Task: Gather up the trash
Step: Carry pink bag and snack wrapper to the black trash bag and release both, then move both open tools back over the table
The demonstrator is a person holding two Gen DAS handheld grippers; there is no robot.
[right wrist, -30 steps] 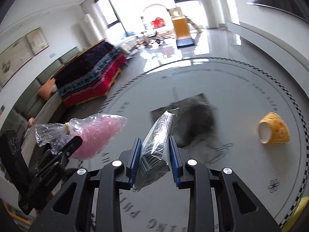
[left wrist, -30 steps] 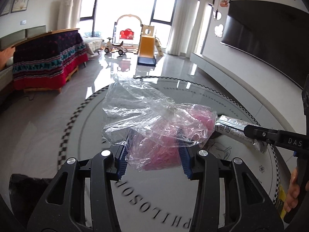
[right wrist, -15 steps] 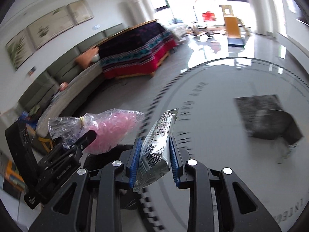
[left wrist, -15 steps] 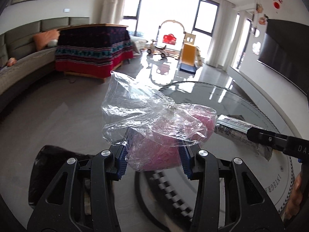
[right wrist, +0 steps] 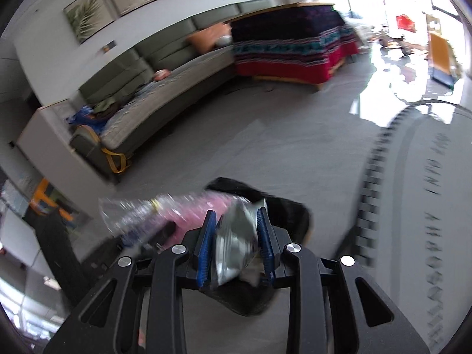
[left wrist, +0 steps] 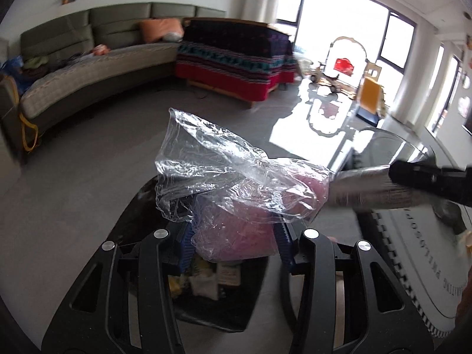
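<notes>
Both tongs have swung off the counter (left wrist: 413, 265) to hang over the black bin (right wrist: 283, 215). Left tongs (left wrist: 236, 236) loosen around the clear bag (left wrist: 236, 191); right tongs (right wrist: 236, 242) ease apart with the silver wrapper (right wrist: 233, 244) between them.

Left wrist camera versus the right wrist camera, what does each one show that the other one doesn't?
Only the left wrist view shows the left gripper, jaws opening around the clear plastic bag of pink material, and trash inside the black bin. Only the right wrist view shows the right gripper, jaws opening around the silver foil wrapper, and the framed leaf pictures. Both share the bag, wrapper, bin, green sofa and red patterned cloth.
</notes>
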